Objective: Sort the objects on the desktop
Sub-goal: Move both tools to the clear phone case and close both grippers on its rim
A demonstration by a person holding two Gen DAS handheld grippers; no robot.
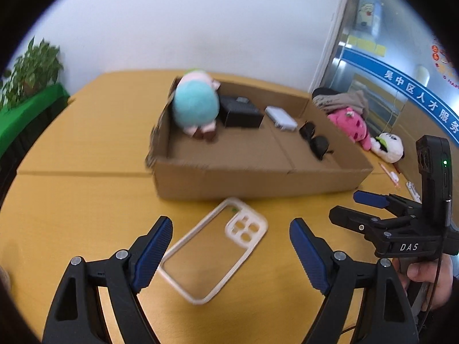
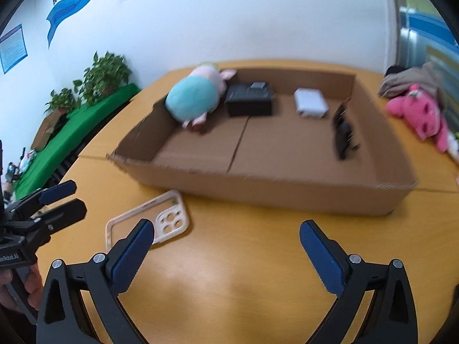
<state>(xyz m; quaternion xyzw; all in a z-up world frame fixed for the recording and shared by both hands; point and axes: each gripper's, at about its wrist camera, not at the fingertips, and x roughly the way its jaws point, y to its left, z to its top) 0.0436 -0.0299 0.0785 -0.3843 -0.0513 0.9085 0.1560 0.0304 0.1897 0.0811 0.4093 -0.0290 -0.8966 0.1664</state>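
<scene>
A clear phone case (image 1: 215,255) with a cream rim lies flat on the yellow table, just in front of an open cardboard box (image 1: 243,180). My left gripper (image 1: 231,223) hovers over the case, open, with one finger on each side and nothing gripped. My right gripper (image 2: 228,226) is open over bare table, to the right of the phone case (image 2: 169,218). Inside the box (image 2: 258,189) lie a teal and pink plush (image 2: 192,100), a black box (image 2: 249,100), a white box (image 2: 311,103) and dark sunglasses (image 2: 342,132).
A pink plush (image 1: 350,123), a panda plush (image 1: 387,146) and a heap of clothing (image 1: 341,97) sit right of the box. Pens (image 1: 390,175) lie near the table's right edge. Potted plants (image 2: 103,77) stand on a green surface at the left.
</scene>
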